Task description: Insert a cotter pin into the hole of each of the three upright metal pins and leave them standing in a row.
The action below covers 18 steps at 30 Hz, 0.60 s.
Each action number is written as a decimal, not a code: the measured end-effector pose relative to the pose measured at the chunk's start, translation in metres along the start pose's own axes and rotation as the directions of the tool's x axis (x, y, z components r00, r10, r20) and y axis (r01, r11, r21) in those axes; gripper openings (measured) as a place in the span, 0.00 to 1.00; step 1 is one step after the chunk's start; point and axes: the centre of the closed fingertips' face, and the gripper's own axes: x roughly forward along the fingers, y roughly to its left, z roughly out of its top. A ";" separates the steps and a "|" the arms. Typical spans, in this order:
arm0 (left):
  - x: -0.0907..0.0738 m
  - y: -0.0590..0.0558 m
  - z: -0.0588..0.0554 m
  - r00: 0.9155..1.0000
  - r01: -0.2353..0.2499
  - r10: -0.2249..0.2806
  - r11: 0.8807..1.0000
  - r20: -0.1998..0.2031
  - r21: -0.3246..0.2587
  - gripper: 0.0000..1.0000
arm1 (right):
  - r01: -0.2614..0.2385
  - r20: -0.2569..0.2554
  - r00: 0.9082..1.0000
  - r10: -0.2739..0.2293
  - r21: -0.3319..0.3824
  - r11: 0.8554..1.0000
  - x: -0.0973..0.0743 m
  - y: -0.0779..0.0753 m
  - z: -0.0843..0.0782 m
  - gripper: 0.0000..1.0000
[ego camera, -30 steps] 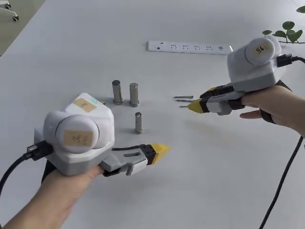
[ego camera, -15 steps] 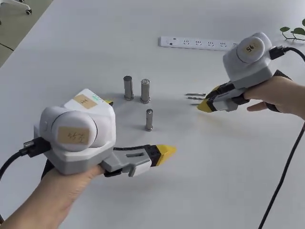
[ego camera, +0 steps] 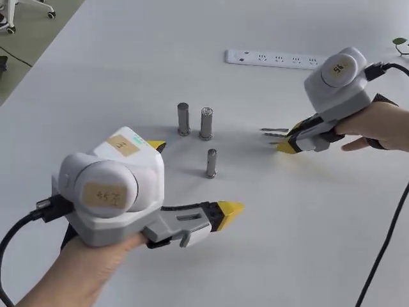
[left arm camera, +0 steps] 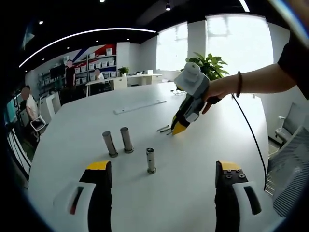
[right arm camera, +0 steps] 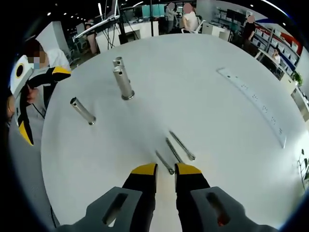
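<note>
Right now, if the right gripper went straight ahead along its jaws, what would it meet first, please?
Most likely the nearest cotter pin, on the table just ahead of the right gripper.

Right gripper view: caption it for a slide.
Right hand-held gripper, jaws narrowly apart, poised at three cotter pins near upright metal pins.

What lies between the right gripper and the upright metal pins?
Three cotter pins, lying just ahead of the right gripper; otherwise bare table, per right gripper view.

Tan handwritten labels (ego camera: 104,194) on left claw (ego camera: 193,176) and right claw (ego camera: 287,146), digits illegible.
</note>
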 end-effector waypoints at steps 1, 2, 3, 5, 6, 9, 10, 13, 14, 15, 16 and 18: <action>0.000 0.000 -0.002 1.000 -0.002 0.002 1.000 -0.007 0.000 0.88 | 0.002 -0.007 1.000 -0.003 -0.012 1.000 0.000 -0.001 -0.001 0.08; 0.000 0.001 -0.003 1.000 -0.005 0.005 1.000 -0.011 0.000 0.88 | 0.001 -0.012 1.000 -0.002 -0.023 1.000 -0.001 0.001 -0.001 0.07; 0.000 0.000 -0.003 1.000 -0.004 0.004 1.000 -0.015 0.000 0.88 | 0.000 -0.017 1.000 -0.001 -0.037 0.999 -0.001 0.001 -0.002 0.06; 0.000 0.000 -0.004 1.000 -0.002 0.001 1.000 -0.015 -0.003 0.88 | -0.001 -0.025 1.000 0.000 -0.040 0.999 -0.001 0.002 -0.002 0.05; 0.000 -0.001 -0.004 1.000 0.001 -0.001 1.000 -0.016 -0.003 0.88 | -0.004 -0.030 1.000 0.003 -0.042 0.999 -0.002 0.004 -0.003 0.04; 0.001 -0.006 -0.005 1.000 0.015 -0.015 1.000 -0.021 -0.007 0.89 | -0.003 -0.050 0.999 -0.002 -0.093 0.996 -0.001 0.000 -0.004 0.00; 0.001 -0.007 -0.005 1.000 0.019 -0.019 1.000 -0.020 -0.012 0.89 | -0.003 -0.057 0.998 -0.003 -0.096 0.995 -0.001 0.000 -0.005 0.00; 0.001 -0.009 -0.006 1.000 0.024 -0.025 0.999 -0.019 -0.020 0.90 | -0.006 -0.080 0.997 -0.005 -0.141 0.990 0.000 0.000 -0.006 0.00; 0.001 -0.010 -0.006 0.999 0.027 -0.028 0.999 -0.023 -0.021 0.90 | -0.015 -0.091 0.996 -0.002 -0.179 0.984 0.000 0.001 -0.007 0.00; 0.001 -0.010 -0.007 0.999 0.029 -0.029 0.999 -0.025 -0.022 0.89 | -0.018 -0.100 0.995 -0.001 -0.188 0.982 -0.001 0.004 -0.008 0.00; 0.001 -0.009 -0.007 0.999 0.026 -0.027 0.999 -0.025 -0.025 0.90 | -0.026 -0.106 0.994 0.007 -0.183 0.983 -0.001 0.006 -0.008 0.00; 0.000 -0.009 -0.007 0.999 0.026 -0.027 0.999 -0.024 -0.027 0.90 | -0.022 -0.101 0.995 0.005 -0.165 0.986 -0.001 0.003 -0.009 0.00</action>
